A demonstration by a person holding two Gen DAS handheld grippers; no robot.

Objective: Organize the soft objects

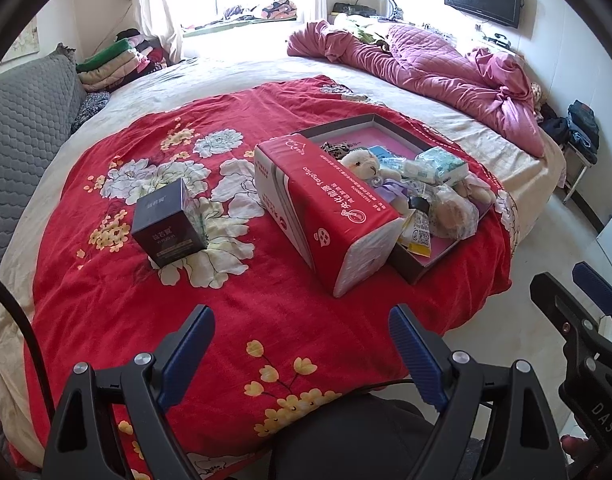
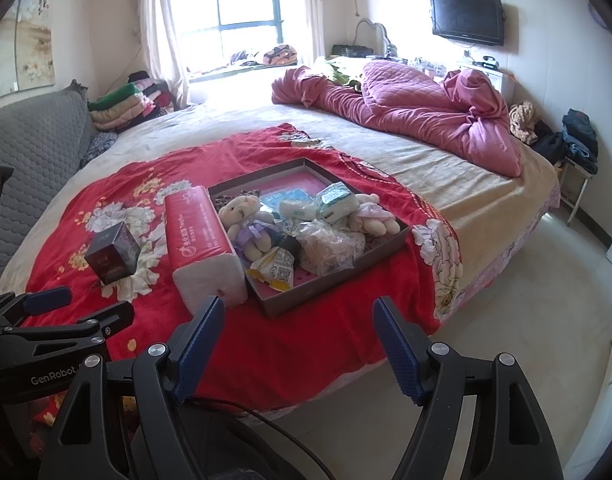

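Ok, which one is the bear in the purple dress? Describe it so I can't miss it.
On the red floral blanket sits a shallow dark cardboard tray. Along its left edge, beside the long red tissue pack, lies the cream plush bear in a purple dress. The other plush toy, in a pinkish outfit, lies at the tray's far right.

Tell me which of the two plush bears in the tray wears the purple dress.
The cream bear at the tray's left side, beside the red tissue pack. The other bear lies at the right edge in a paler, pinkish dress.
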